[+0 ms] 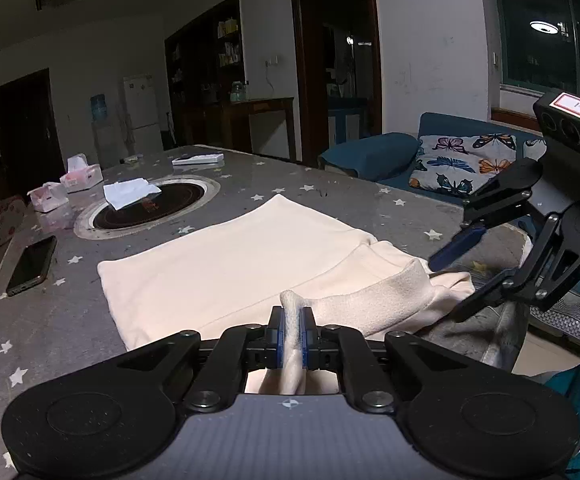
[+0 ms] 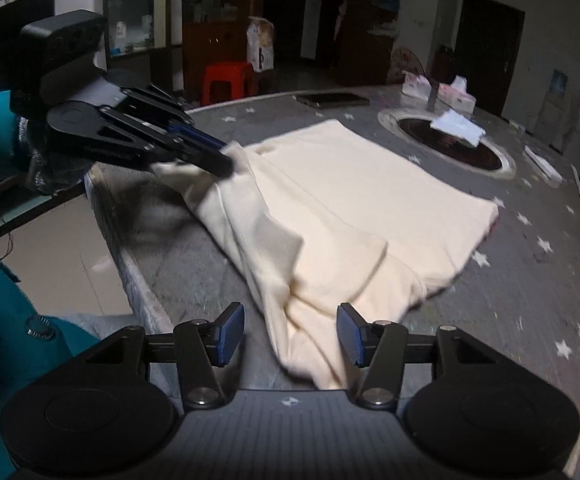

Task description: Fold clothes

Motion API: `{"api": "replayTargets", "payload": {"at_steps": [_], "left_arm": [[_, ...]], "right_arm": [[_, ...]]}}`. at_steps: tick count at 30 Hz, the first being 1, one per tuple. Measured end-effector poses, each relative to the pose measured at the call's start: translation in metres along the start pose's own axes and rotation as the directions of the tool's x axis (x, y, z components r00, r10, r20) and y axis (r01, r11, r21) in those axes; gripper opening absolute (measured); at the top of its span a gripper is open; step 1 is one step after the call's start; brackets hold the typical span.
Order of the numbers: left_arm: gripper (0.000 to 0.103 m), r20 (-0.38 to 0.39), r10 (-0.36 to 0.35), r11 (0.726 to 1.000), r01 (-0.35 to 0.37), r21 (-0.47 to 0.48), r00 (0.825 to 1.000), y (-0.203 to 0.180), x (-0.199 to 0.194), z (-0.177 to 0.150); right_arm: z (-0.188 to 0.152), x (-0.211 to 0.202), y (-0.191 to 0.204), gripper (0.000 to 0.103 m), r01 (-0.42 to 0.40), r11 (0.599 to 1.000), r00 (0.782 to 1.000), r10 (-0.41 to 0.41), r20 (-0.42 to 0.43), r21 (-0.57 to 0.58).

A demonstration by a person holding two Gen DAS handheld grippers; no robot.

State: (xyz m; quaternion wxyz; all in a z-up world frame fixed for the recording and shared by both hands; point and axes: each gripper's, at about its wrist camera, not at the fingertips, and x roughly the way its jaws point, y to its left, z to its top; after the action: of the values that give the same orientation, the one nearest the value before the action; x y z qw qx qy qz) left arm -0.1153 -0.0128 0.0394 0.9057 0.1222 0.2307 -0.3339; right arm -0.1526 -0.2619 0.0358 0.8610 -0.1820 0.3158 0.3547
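- Cream garment (image 1: 226,264) lay partly folded on the star-patterned table (image 1: 70,320), its bunched end at the near edge.
- Left gripper (image 1: 293,334) was clamped tight on a raised fold of the garment.
- Right gripper (image 2: 290,334) stood with jaws half apart, fabric lying loose between its pads (image 2: 230,330), not pressed.
- Phone (image 1: 32,266) lay by the left edge; tissue packs (image 1: 82,176) sat near the far corner.

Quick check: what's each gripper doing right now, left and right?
Left gripper: shut on a fold of the cream garment.
Right gripper: open, pads apart, cloth lying between them but not pinched.
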Motion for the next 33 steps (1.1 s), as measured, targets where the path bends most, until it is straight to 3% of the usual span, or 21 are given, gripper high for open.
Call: {"api": "replayTargets", "payload": {"at_steps": [5, 6, 8, 12, 13, 17, 22, 25, 27, 30, 33], "left_arm": [[0.008, -0.005, -0.005, 1.000, 0.005, -0.010, 1.000, 0.001, -0.002, -0.003], [0.008, -0.007, -0.005, 1.000, 0.005, -0.013, 1.000, 0.001, -0.004, -0.004], [0.009, -0.013, -0.009, 1.000, 0.009, -0.012, 1.000, 0.000, -0.007, -0.007], [0.015, -0.031, -0.006, 1.000, 0.006, 0.012, 0.999, -0.005, -0.015, -0.015], [0.015, -0.036, -0.005, 1.000, 0.006, 0.021, 0.999, -0.007, -0.018, -0.017], [0.034, -0.058, 0.017, 0.998, -0.013, 0.069, 0.998, -0.013, -0.029, -0.027], [0.039, -0.089, 0.067, 0.991, -0.056, 0.123, 0.994, -0.016, -0.035, -0.038], [0.038, -0.106, 0.083, 0.988, -0.068, 0.140, 0.991, -0.015, -0.035, -0.044], [0.022, -0.112, 0.090, 0.985, -0.072, 0.157, 0.990, -0.016, -0.034, -0.047], [0.009, -0.098, 0.087, 0.984, -0.070, 0.164, 0.991, -0.017, -0.034, -0.046], [0.006, -0.068, 0.080, 0.985, -0.069, 0.158, 0.994, -0.018, -0.040, -0.042]], "right_arm": [[0.004, 0.014, 0.001, 0.048, -0.045, 0.999, 0.999, 0.045, 0.009, -0.005], [0.005, 0.016, 0.002, 0.045, -0.055, 0.998, 0.998, 0.055, 0.009, -0.009], [0.006, 0.020, 0.004, 0.027, -0.071, 0.997, 0.997, 0.072, 0.005, -0.023], [0.007, 0.023, 0.004, 0.016, -0.060, 0.997, 0.998, 0.060, -0.005, -0.037], [0.008, 0.022, 0.004, 0.014, -0.060, 0.998, 0.998, 0.060, -0.004, -0.035], [0.012, 0.019, 0.002, 0.012, -0.057, 0.998, 0.998, 0.057, 0.007, -0.026], [0.017, 0.018, 0.000, 0.012, -0.050, 0.999, 0.999, 0.050, 0.020, -0.012], [0.019, 0.018, -0.001, 0.011, -0.044, 0.999, 0.999, 0.045, 0.028, -0.005], [0.019, 0.018, -0.002, 0.011, -0.041, 0.999, 0.999, 0.041, 0.033, 0.003], [0.016, 0.016, 0.000, 0.009, -0.035, 0.999, 0.999, 0.034, 0.042, 0.018], [0.015, 0.011, 0.002, 0.009, -0.029, 0.999, 0.998, 0.027, 0.058, 0.020]]}}
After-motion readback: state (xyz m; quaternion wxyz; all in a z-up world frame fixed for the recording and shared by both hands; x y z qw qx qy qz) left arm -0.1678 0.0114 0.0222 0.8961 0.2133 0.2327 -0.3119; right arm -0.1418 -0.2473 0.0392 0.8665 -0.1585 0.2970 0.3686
